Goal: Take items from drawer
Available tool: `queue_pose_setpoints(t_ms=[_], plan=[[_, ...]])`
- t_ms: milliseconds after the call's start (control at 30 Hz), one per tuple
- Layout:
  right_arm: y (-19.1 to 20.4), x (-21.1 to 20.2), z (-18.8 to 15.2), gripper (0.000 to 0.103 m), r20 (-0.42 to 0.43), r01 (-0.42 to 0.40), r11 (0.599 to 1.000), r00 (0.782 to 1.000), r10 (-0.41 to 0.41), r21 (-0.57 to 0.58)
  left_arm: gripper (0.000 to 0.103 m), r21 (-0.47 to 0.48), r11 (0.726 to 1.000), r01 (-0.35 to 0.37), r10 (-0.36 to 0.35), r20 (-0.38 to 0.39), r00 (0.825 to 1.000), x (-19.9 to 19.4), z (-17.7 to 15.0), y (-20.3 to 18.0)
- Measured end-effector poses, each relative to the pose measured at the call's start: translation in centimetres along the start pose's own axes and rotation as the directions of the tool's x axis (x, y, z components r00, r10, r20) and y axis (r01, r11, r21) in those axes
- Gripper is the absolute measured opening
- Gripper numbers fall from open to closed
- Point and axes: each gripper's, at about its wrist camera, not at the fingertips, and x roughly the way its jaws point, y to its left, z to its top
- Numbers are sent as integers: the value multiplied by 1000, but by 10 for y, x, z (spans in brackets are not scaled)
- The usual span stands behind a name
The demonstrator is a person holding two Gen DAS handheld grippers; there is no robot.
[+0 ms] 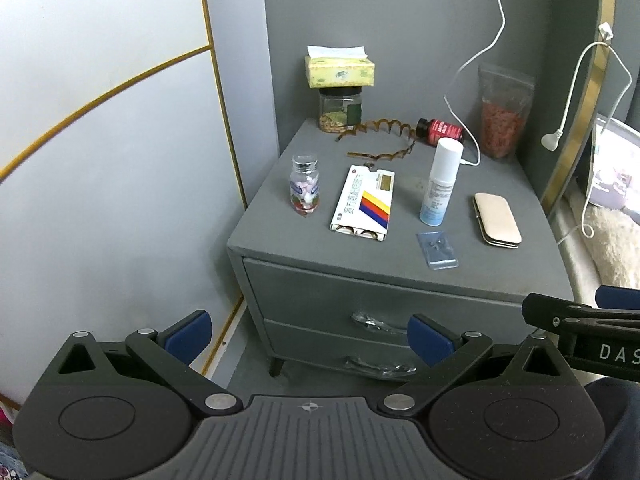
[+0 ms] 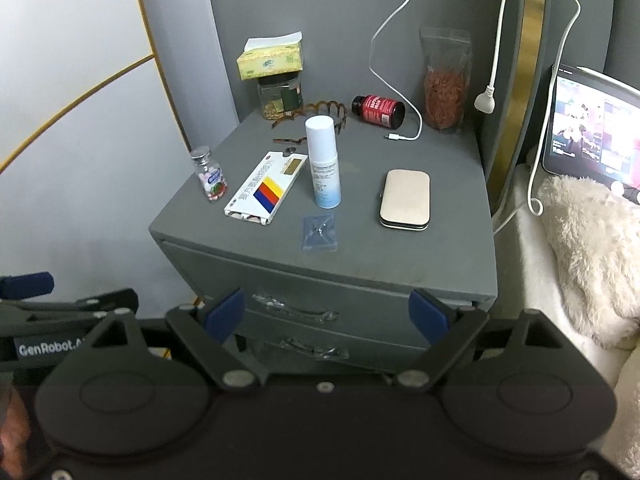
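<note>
Both drawers of the grey nightstand (image 1: 280, 256) are closed, the upper drawer (image 1: 320, 296) and lower drawer (image 1: 320, 340) each with a clear handle on its front. The left gripper (image 1: 310, 334) hangs in front of them with its blue pads spread wide and nothing between them; the right gripper (image 2: 326, 316) is likewise wide open and empty, facing the same drawer fronts. On the nightstand top stand a small candy bottle (image 1: 305, 190) and a white spray bottle (image 1: 440, 182), with a flat medicine box (image 1: 364, 204) lying between them. A beige case (image 1: 497, 219) lies near the right edge, a small clear bag (image 1: 437, 249) just in front of the spray bottle.
</note>
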Motion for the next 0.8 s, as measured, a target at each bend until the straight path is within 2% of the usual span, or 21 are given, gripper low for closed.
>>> queue_pose_setpoints(t_ms=[800], plan=[[-3, -4, -2, 89, 1, -11, 1000, 1000, 11, -1, 103, 19, 1000, -4, 4, 21, 1000, -3, 7, -7]])
